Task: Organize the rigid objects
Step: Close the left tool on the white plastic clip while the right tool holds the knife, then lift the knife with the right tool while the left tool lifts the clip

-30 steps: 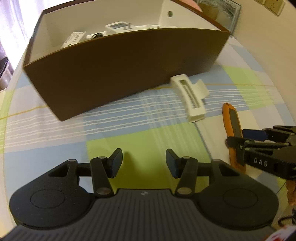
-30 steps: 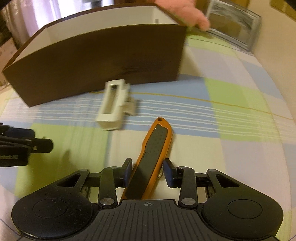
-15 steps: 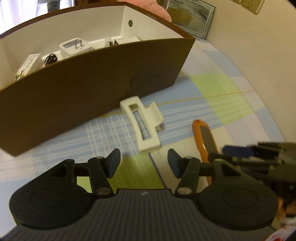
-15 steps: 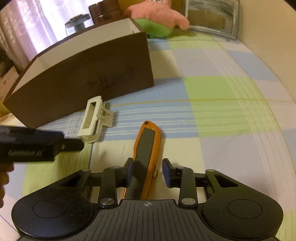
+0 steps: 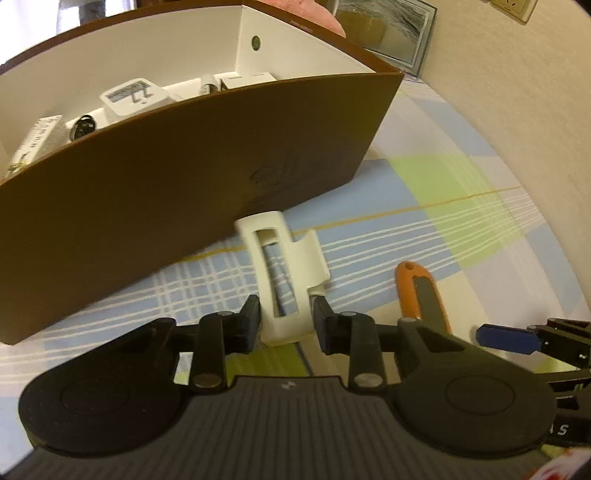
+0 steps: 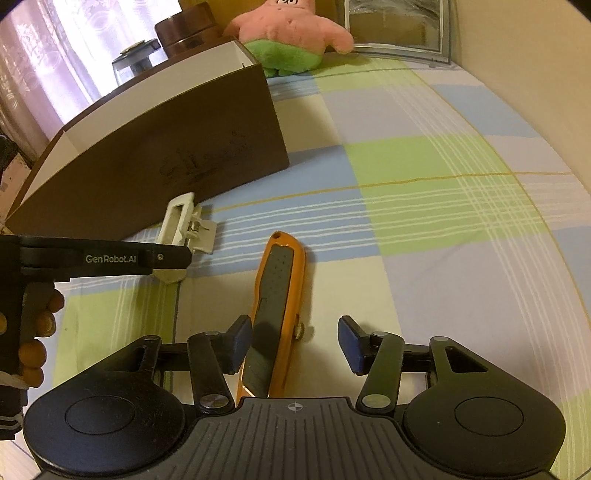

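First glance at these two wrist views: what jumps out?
The big brown box with a white inside, small items at its bottom, fills the upper left. Just in front of it, the white plastic clip lies between the closing jaws of the left tool. Right of it on the checked cloth lies the orange utility knife, between the opening jaws of the right tool.

A checked cloth (image 6: 424, 192) in pale blue, green and cream squares covers the surface. A beige textured wall (image 5: 517, 110) runs along one side, with a socket plate (image 5: 511, 9) high up. A framed picture (image 6: 397, 27) leans against the far wall (its glass catches glare), beside a pink plush toy (image 6: 291, 33). Daylight glows through a patterned curtain (image 6: 55, 55).
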`<state>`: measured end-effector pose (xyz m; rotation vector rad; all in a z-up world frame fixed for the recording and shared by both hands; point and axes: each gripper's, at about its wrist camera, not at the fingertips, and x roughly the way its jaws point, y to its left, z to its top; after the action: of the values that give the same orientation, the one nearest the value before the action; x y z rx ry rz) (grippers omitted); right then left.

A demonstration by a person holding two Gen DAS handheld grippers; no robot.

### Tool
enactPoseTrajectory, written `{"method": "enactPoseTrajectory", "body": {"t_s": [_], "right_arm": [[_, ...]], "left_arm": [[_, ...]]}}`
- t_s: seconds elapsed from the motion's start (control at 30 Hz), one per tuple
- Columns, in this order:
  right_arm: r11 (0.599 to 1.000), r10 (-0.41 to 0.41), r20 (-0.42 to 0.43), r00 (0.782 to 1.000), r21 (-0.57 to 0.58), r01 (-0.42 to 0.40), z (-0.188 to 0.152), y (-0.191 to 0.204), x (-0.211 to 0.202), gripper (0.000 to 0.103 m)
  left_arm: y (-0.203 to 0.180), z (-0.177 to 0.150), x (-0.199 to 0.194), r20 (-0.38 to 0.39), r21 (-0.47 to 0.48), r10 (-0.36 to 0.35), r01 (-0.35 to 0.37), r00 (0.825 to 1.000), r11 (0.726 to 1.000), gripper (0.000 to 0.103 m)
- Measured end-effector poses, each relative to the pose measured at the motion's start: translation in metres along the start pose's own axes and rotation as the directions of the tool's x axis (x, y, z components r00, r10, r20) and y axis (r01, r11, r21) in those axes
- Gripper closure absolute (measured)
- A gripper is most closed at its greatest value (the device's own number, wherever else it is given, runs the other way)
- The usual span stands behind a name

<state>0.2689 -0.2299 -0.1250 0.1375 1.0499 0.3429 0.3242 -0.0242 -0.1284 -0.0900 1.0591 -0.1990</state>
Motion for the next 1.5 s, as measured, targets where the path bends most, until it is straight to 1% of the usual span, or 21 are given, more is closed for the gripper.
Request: {"method": "enactPoseTrajectory", "body": {"t_s": [0.17, 0.3, 0.4, 0.5, 0.53, 0.6, 0.67, 0.73, 0.8, 0.93, 1.0, 1.03, 1.1, 1.2, 1.27, 1.4, 1.5], "right_arm": [[1.000, 0.014, -0.003, 1.000, -0.008, -0.014, -0.004, 0.007, 0.004, 0.053], [1.000, -0.005, -0.001, 1.000, 0.001, 0.005, -0.007, 0.011, 0.010, 0.053], [1.000, -0.025, 0.015, 1.000, 0.002, 0.025, -0.010, 0.015, 0.015, 0.053], [0.999, -0.046, 0.045, 0.998, -0.012, 0.047, -0.012, 0.020, 0.019, 0.053], [0.998, -0.049, 0.052, 0.997, -0.026, 0.051, -0.013, 0.023, 0.020, 0.053], [0.995, -0.071, 0.065, 0.995, -0.068, 0.076, -0.015, 0.030, 0.023, 0.056], [0.988, -0.088, 0.081, 0.993, -0.119, 0.097, -0.017, 0.036, 0.026, 0.065], [0.980, -0.089, 0.088, 0.992, -0.169, 0.103, -0.018, 0.037, 0.027, 0.067], [0.977, -0.057, 0.086, 0.995, -0.202, 0.073, -0.018, 0.032, 0.027, 0.068], [0.953, 0.005, 0.071, 0.997, -0.302, 0.017, -0.017, 0.026, 0.030, 0.068], [0.951, 0.020, 0.063, 0.998, -0.309, 0.000, -0.016, 0.024, 0.030, 0.068], [0.954, 0.017, 0.060, 0.998, -0.301, 0.001, -0.015, 0.023, 0.030, 0.068], [0.967, 0.014, 0.063, 0.998, -0.255, 0.003, -0.015, 0.020, 0.029, 0.068], [0.982, 0.013, 0.077, 0.997, -0.188, 0.002, -0.018, 0.017, 0.026, 0.067], [0.985, 0.003, 0.085, 0.996, -0.173, 0.012, -0.019, 0.018, 0.025, 0.067], [0.989, -0.027, 0.097, 0.995, -0.144, 0.041, -0.017, 0.022, 0.026, 0.067], [0.987, -0.055, 0.103, 0.993, -0.142, 0.069, -0.017, 0.027, 0.028, 0.068]], "left_arm": [[0.005, -0.018, -0.017, 0.006, 0.023, 0.051, -0.051, 0.999, 0.998, 0.078], [0.011, -0.042, -0.034, -0.004, 0.016, 0.079, -0.079, 0.997, 0.997, 0.078], [0.017, -0.059, -0.044, -0.011, -0.016, 0.092, -0.092, 0.996, 0.996, 0.077], [0.023, -0.066, -0.051, -0.021, -0.065, 0.076, -0.077, 0.997, 0.995, 0.076], [0.024, -0.067, -0.052, -0.019, -0.070, 0.071, -0.072, 0.997, 0.995, 0.074], [0.023, -0.066, -0.055, -0.010, -0.060, 0.070, -0.071, 0.997, 0.996, 0.060], [0.021, -0.064, -0.058, 0.008, -0.041, 0.075, -0.075, 0.997, 0.996, 0.055], [0.019, -0.062, -0.059, 0.019, -0.027, 0.069, -0.068, 0.997, 0.997, 0.050], [0.016, -0.058, -0.056, 0.022, -0.014, 0.071, -0.071, 0.997, 0.997, 0.047], [0.015, -0.048, -0.049, 0.024, -0.004, 0.063, -0.063, 0.998, 0.998, 0.047], [0.016, -0.044, -0.043, 0.016, -0.011, 0.060, -0.060, 0.998, 0.998, 0.050], [0.017, -0.042, -0.040, 0.012, -0.012, 0.059, -0.059, 0.998, 0.998, 0.052], [0.017, -0.039, -0.034, 0.003, -0.009, 0.058, -0.058, 0.998, 0.998, 0.066], [0.015, -0.040, -0.032, 0.003, -0.007, 0.068, -0.068, 0.998, 0.998, 0.066], [0.013, -0.042, -0.033, 0.008, -0.009, 0.091, -0.091, 0.996, 0.996, 0.066], [0.011, -0.048, -0.037, 0.010, -0.047, 0.154, -0.154, 0.988, 0.987, 0.067], [0.010, -0.050, -0.037, 0.011, -0.062, 0.175, -0.174, 0.984, 0.983, 0.067]]}}
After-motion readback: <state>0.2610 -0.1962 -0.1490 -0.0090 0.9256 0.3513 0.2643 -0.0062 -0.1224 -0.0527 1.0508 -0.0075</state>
